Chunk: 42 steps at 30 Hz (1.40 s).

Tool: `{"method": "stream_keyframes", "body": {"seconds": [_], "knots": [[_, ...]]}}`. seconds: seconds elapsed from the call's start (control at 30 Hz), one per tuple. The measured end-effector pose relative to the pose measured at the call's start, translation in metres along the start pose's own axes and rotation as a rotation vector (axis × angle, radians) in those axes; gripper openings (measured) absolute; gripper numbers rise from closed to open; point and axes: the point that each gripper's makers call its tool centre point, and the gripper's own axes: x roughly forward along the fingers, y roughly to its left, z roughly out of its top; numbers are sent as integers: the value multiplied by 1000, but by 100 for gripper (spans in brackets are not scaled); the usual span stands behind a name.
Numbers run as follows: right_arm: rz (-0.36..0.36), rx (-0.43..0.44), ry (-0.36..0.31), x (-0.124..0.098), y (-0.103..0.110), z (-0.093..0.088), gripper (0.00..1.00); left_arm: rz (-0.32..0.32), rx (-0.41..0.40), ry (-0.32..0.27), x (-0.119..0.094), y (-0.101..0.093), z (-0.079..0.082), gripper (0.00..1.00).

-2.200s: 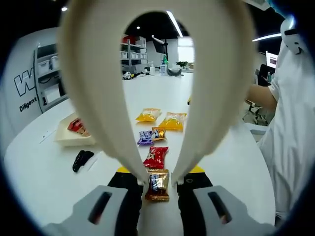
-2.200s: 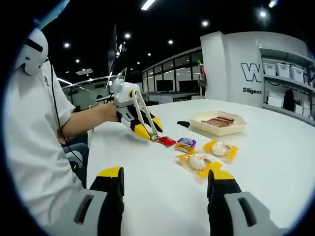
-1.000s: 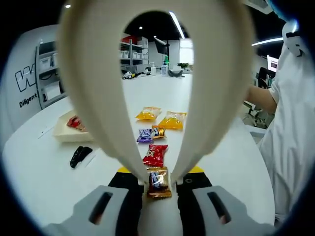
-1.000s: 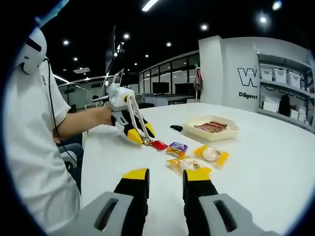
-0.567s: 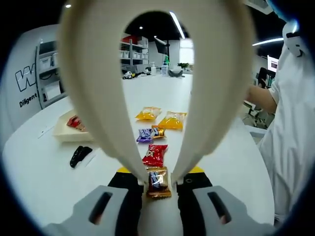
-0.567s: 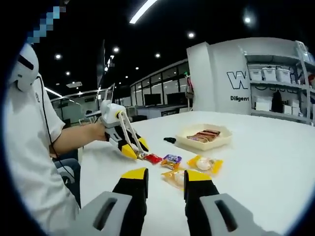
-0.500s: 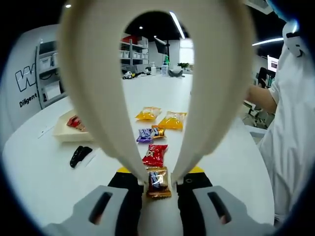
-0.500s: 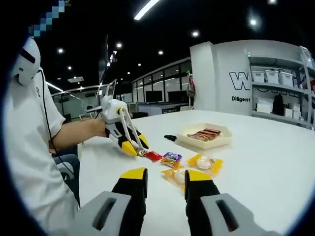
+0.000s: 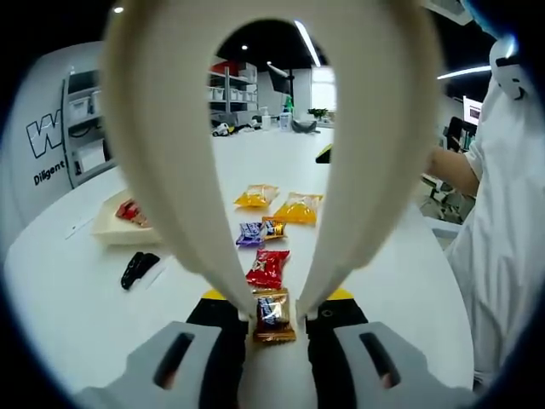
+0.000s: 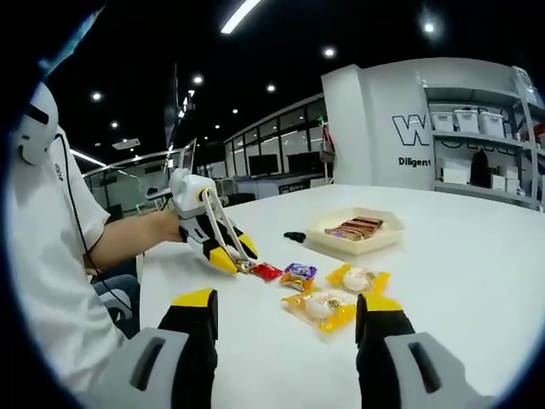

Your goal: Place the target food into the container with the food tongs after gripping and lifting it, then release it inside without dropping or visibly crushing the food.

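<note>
jaws of the left gripper (image 9: 274, 313) squeeze the food tongs (image 9: 272, 128) onto a brown candy (image 9: 272, 314) lying on the white table (image 9: 77, 290) — the right gripper (image 10: 285, 324) spread wide, the container (image 10: 356, 232) well apart.

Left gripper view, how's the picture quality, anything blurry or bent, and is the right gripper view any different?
Left gripper view: the cream tongs loom large and soft-edged, the table curves from fisheye, and the brown candy is fairly sharp. Right gripper view: ceiling lights glare on black, and the wall bows.
</note>
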Motion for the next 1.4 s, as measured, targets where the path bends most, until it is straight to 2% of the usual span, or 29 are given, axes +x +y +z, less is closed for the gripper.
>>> {"method": "stream_keyframes", "body": {"seconds": [0.1, 0.2, 0.43, 0.97, 1.4], "knots": [[1, 7, -5, 1, 1, 2, 73, 1, 0, 2, 0, 0, 0, 25], [4, -8, 6, 1, 2, 1, 74, 2, 2, 5, -1, 0, 0, 25], [17, 1, 7, 2, 5, 1, 83, -4, -3, 3, -3, -1, 0, 24], [28, 1, -2, 2, 7, 4, 89, -14, 0, 0, -6, -3, 5, 24], [25, -11, -4, 3, 6, 5, 90, -27, 5, 30, -3, -2, -2, 24]]}}
